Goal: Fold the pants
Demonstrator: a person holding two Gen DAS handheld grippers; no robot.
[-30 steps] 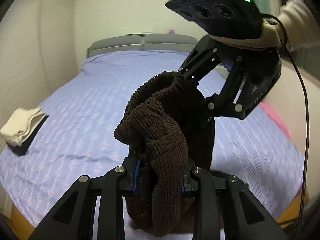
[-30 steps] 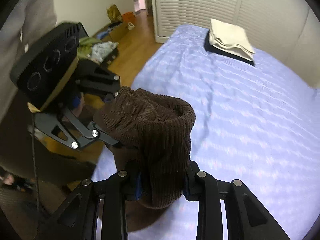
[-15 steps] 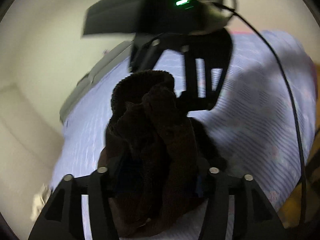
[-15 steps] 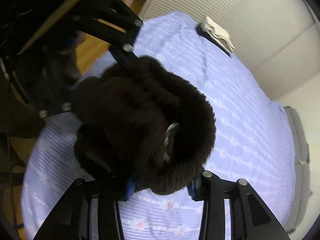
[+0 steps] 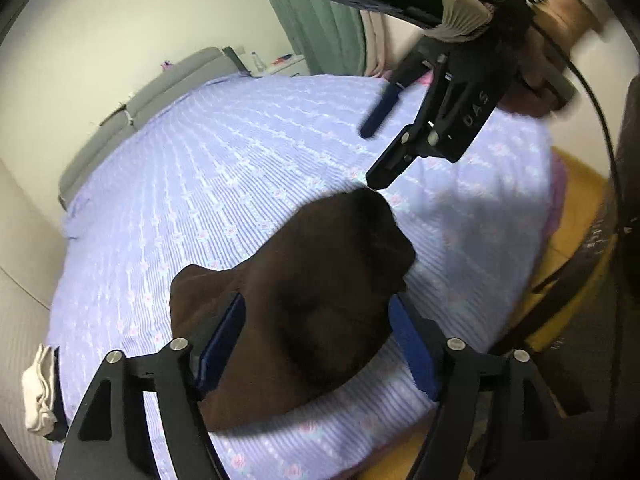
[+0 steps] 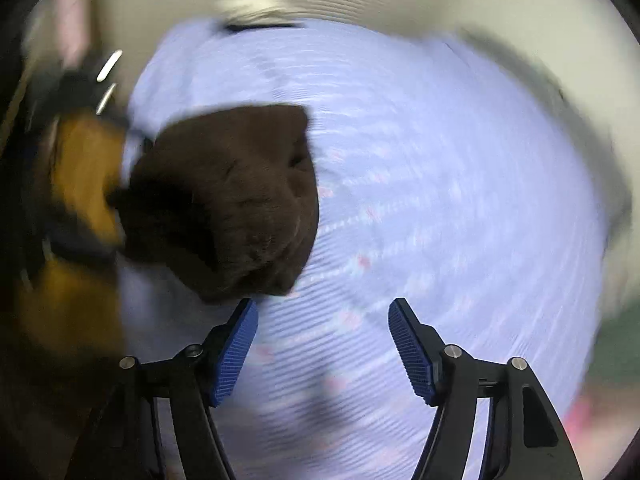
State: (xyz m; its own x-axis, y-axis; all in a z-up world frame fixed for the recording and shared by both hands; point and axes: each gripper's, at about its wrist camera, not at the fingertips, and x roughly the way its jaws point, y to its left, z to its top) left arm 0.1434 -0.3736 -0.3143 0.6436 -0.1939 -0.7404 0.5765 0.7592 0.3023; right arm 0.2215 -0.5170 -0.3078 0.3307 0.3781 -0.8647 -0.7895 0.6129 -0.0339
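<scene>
The dark brown corduroy pants [image 5: 304,312] lie in a bunched heap on the lilac bedspread [image 5: 224,168] near the bed's near edge. My left gripper [image 5: 318,340] is open, its blue pads on either side of the heap. My right gripper [image 6: 322,344] is open and empty, lifted away from the pants [image 6: 224,204]; it also shows in the left wrist view [image 5: 374,156], raised just beyond the heap. The right wrist view is blurred by motion.
A stack of folded cream and dark clothes [image 5: 40,392] lies at the bed's left edge, also at the far edge in the right wrist view [image 6: 256,16]. A grey headboard [image 5: 160,92] and green curtain [image 5: 316,16] stand beyond. Wooden floor [image 5: 576,208] lies right of the bed.
Both grippers were shut on the bunched pants held up in the air. Now the pants lie on the bed, both grippers have opened, and the right one has pulled away.
</scene>
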